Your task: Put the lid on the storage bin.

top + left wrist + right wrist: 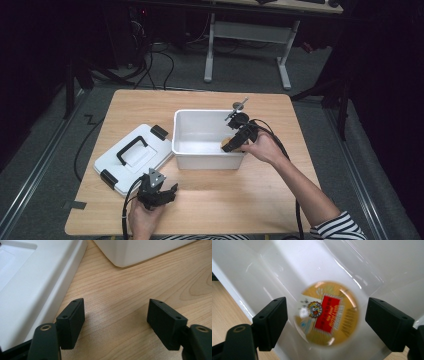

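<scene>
A white plastic bin (184,131) stands at the middle of the wooden table (260,185). My right gripper (230,146) reaches over the bin's front right rim. In the right gripper view its jaws (325,312) stand wide apart, open. Between them and a little beyond lies a round yellow packet with a red label (327,313), blurred, against the bin's white inside wall (312,262); neither pad touches it. The packet shows as a yellow spot (225,142) in the high view. My left gripper (169,191) rests low near the table's front edge, open and empty (116,307).
The bin's white lid (131,156) with a black handle and black latches lies flat left of the bin, its edge (37,290) just left of my left jaws. The bin's corner (135,252) stands ahead of them. A desk frame (247,35) and cables are on the floor beyond the table.
</scene>
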Demonstrator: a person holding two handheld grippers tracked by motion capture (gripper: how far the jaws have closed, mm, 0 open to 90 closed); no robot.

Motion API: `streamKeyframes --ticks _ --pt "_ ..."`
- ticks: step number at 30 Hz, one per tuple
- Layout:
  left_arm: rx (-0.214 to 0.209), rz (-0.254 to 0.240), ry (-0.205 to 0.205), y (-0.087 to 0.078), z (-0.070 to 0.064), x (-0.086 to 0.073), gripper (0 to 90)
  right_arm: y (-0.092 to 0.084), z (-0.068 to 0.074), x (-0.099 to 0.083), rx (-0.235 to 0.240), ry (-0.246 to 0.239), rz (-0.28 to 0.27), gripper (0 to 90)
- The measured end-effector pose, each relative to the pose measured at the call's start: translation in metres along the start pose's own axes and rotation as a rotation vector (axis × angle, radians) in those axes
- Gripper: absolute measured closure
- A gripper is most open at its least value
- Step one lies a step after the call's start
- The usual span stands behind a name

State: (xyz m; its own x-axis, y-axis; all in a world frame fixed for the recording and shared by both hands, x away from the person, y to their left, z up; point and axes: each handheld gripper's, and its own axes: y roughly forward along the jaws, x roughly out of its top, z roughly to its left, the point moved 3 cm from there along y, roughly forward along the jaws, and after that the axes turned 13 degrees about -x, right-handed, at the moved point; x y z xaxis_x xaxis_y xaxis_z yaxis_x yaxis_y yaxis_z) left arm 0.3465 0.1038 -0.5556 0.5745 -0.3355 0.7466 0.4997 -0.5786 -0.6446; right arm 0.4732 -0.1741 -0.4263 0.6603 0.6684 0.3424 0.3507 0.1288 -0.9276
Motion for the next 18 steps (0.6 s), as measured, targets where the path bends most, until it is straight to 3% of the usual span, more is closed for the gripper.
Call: streamKeyframes --ticks 8,18 --pt "-0.001 0.0 0.0 0.0 0.0 0.0 30.8 -0.002 -0.001 -0.002 0.017 0.025 -0.011 17.3" --pt "0.0 0.001 0.002 0.0 0.0 0.0 30.8 -0.019 -0.003 -0.008 0.017 0.036 -0.133 23.5"
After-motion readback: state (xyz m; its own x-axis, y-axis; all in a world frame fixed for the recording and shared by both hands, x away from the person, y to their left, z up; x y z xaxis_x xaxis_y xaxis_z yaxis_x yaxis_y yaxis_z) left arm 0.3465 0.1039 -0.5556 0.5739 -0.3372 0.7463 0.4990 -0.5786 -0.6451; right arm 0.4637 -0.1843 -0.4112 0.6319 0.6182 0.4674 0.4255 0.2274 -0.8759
